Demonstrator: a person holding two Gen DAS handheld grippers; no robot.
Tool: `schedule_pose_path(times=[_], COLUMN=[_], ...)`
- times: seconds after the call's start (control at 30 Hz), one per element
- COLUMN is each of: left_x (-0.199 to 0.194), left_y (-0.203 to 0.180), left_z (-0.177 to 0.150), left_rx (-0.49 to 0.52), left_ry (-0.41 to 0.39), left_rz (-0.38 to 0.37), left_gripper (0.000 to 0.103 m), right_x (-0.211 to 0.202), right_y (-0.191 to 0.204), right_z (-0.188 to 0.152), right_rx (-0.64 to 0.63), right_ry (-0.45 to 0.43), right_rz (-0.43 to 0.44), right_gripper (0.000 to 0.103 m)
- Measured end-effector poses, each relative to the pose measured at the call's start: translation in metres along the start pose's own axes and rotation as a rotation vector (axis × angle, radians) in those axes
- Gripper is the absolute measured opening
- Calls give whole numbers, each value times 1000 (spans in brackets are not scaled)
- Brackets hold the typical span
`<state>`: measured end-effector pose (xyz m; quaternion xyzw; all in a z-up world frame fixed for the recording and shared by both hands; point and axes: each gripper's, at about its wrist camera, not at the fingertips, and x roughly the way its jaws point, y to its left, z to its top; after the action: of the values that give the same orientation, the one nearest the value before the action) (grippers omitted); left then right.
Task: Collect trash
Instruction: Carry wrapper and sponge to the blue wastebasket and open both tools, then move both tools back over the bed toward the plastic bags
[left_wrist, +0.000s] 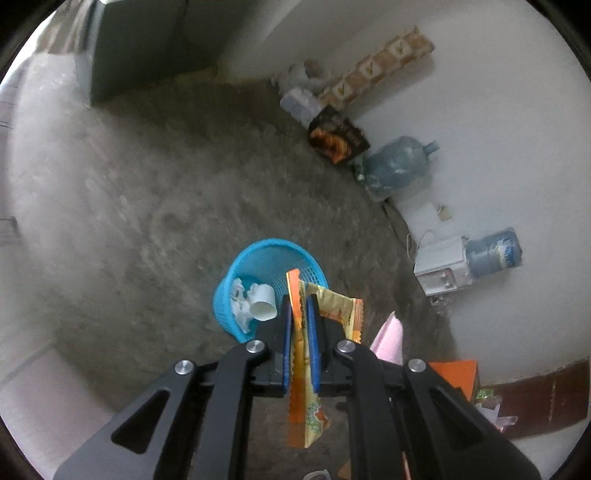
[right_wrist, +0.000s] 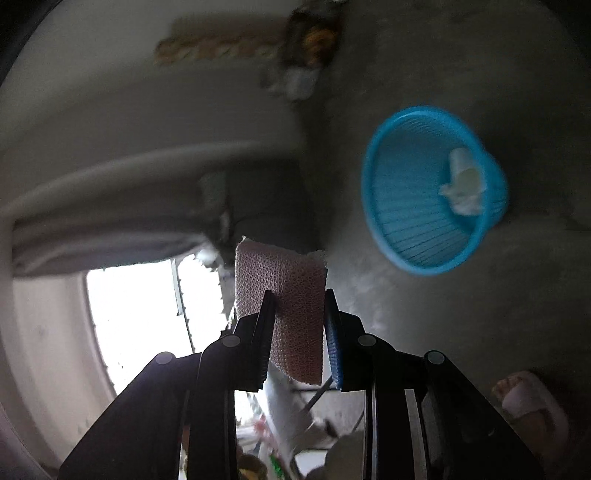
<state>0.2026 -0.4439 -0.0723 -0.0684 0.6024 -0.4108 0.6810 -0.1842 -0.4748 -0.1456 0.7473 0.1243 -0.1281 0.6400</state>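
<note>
The floor (left_wrist: 147, 184) is bare concrete. On it, just past the left gripper (left_wrist: 300, 299) at 11 o'clock, stands the blue basket (left_wrist: 271, 254) (a cup (left_wrist: 264, 301) and tissue (left_wrist: 240, 306) inside). Right gripper (right_wrist: 300, 295): jaws clamped on a pink sponge (right_wrist: 284, 291), basket at 1 o'clock. Left jaws pinch an orange wrapper (left_wrist: 301, 354).
</note>
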Motion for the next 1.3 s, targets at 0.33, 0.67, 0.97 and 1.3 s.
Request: schedule_pose_path(times=[0.33, 0.67, 0.97, 1.3], left_x=[111, 106, 42, -97], left_y=[-22, 16, 13, 15], left_z=[-4, -1, -6, -47], left_rx=[13, -83, -83, 74], left_ry=[117, 122, 76, -20], left_rz=[99, 164, 135, 79], left_gripper=[16, 50, 52, 66], right_x=[24, 52, 10, 2], right_y=[-54, -88, -75, -21], right_z=[58, 64, 39, 11], right_rx=[180, 263, 246, 104], right_ry=[-123, -121, -106, -26], right_rz=[-97, -211, -183, -136], right_gripper=[31, 60, 66, 72])
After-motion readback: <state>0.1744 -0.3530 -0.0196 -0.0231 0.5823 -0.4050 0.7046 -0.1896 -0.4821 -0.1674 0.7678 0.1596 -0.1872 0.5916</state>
